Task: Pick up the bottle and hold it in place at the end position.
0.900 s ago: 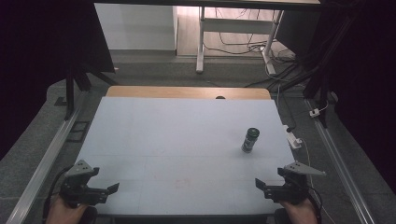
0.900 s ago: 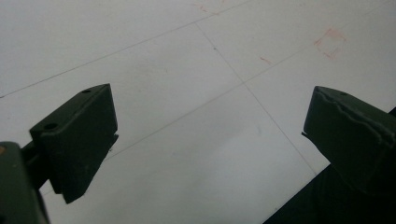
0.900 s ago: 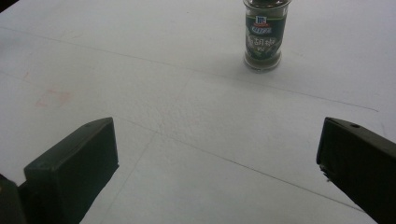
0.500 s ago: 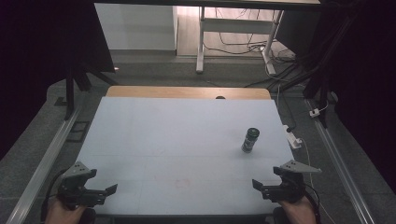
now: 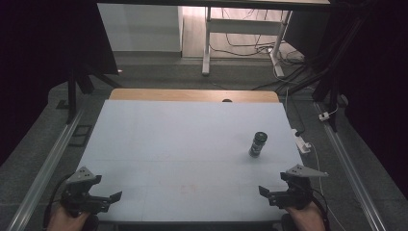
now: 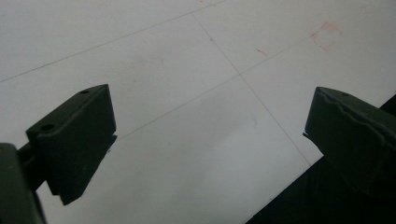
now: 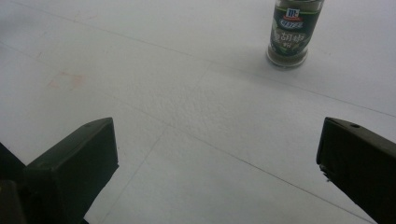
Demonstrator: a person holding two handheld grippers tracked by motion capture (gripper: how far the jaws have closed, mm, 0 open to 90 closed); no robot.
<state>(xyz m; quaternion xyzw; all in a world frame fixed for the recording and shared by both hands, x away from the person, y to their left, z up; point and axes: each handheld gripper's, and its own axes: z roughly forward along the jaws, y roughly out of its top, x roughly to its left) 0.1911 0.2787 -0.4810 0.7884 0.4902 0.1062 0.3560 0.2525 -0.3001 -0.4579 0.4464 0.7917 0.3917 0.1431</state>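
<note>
A small spice jar (image 5: 258, 144) with a dark cap and a green label stands upright on the right part of the white table (image 5: 183, 139). My right gripper (image 5: 266, 195) hovers at the near right edge, in front of the jar and well apart from it, jaws open and empty. In the right gripper view the jar (image 7: 292, 32) stands ahead and to the right of the open gripper (image 7: 217, 154). At the near left corner my left gripper (image 5: 111, 201) points toward the table's middle. Its jaws (image 6: 210, 135) are spread wide over bare table.
A white power strip (image 5: 303, 144) with a cable lies just off the table's right edge. Metal rails (image 5: 48, 163) run along both sides. A wooden strip (image 5: 192, 95) borders the far edge. Faint red marks (image 5: 185, 190) show near the front middle.
</note>
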